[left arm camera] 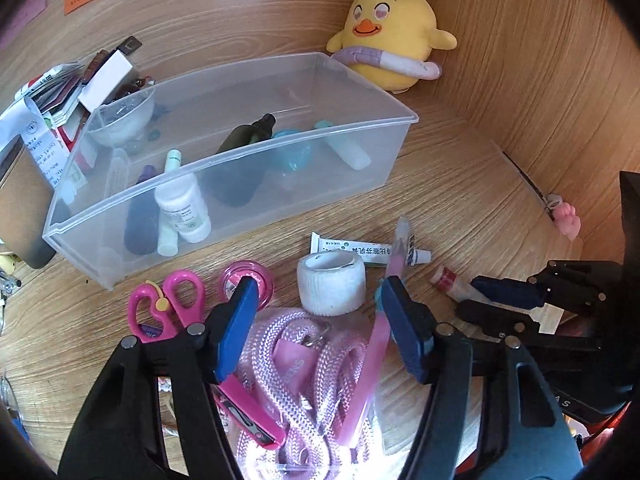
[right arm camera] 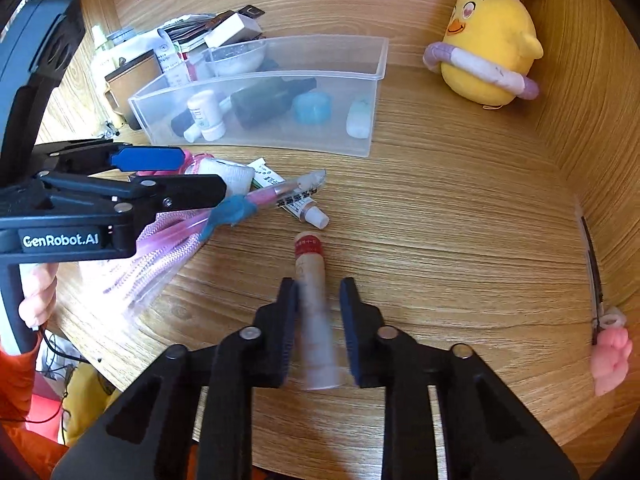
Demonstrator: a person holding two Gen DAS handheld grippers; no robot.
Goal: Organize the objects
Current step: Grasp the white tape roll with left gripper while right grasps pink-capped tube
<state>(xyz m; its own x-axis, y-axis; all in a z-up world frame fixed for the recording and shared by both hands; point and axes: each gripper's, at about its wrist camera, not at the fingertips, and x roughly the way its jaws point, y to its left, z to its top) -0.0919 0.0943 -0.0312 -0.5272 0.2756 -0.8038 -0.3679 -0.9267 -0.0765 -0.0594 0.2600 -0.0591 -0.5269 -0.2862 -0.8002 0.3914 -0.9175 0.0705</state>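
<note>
While the right tool (right arm camera: 318, 332) is clamping a small red-capped tube (right arm camera: 314, 292) lying on the wooden surface (right arm camera: 440, 220), the left tool (left arm camera: 316, 336) is hanging half open over a pink rope (left arm camera: 304, 364). Its right pad is sitting beside a pink pen (left arm camera: 376, 344) without gripping it, near the clear bin (left arm camera: 224, 184).

Both views are bright and warm-toned, with heavy fisheye bending and dark corners. Glare washes out the clear bag (left arm camera: 320, 432) at the near edge (white in both views). The beige tube (right arm camera: 314, 312) smears with motion blur.
</note>
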